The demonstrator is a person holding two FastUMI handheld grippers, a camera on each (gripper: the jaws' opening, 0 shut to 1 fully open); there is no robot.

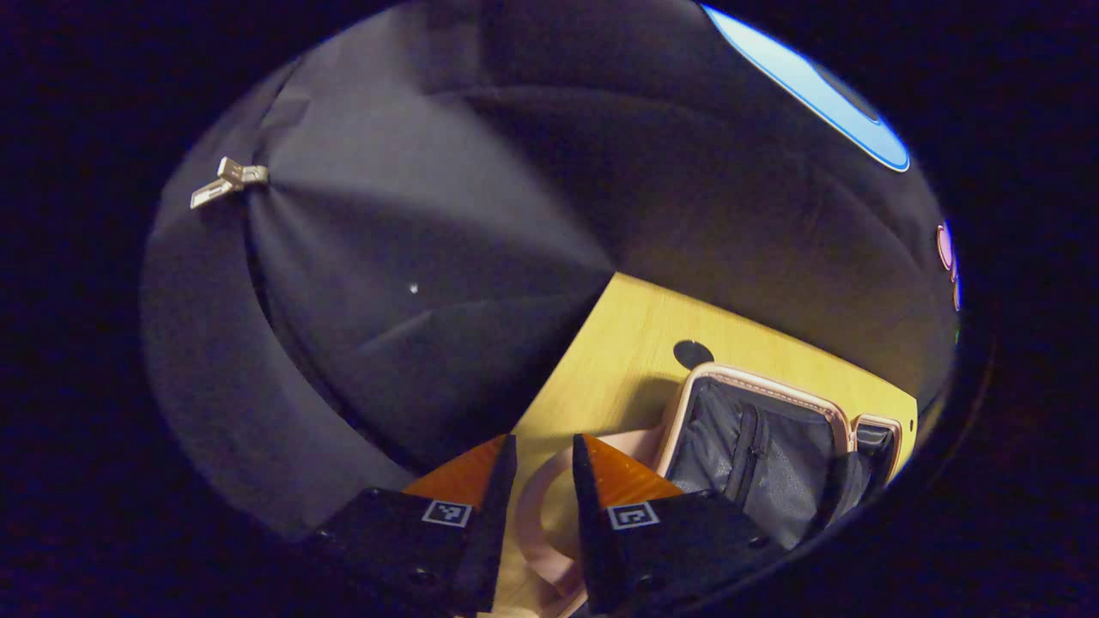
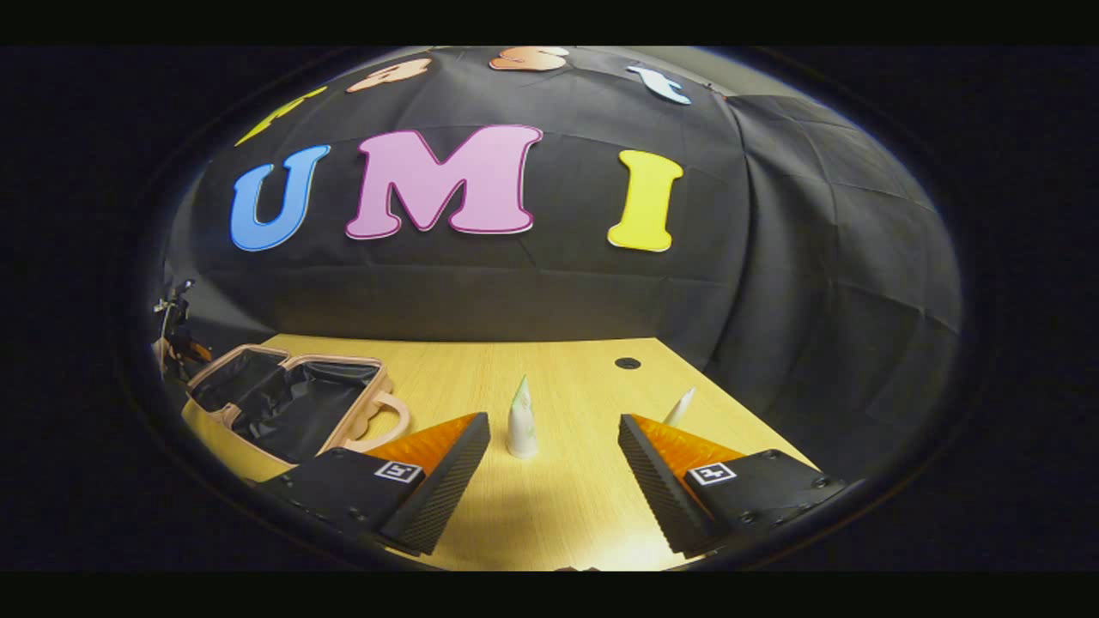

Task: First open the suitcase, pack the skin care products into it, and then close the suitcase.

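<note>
Suitcase point(image 2: 288, 399) lies open at lower left of the right gripper view, both lined halves flat on the tabletop point(image 2: 567, 506) — ready to load. Right gripper point(image 2: 554, 463) is spread wide, empty, with an upright white tube point(image 2: 521, 422) framed between its fingers; a second tube point(image 2: 680, 407) stands further right. Left gripper point(image 1: 543, 481), fingers parted and holding nothing, hovers by the suitcase handle point(image 1: 537, 511). No legible product labelling — tubes too small to read
</note>
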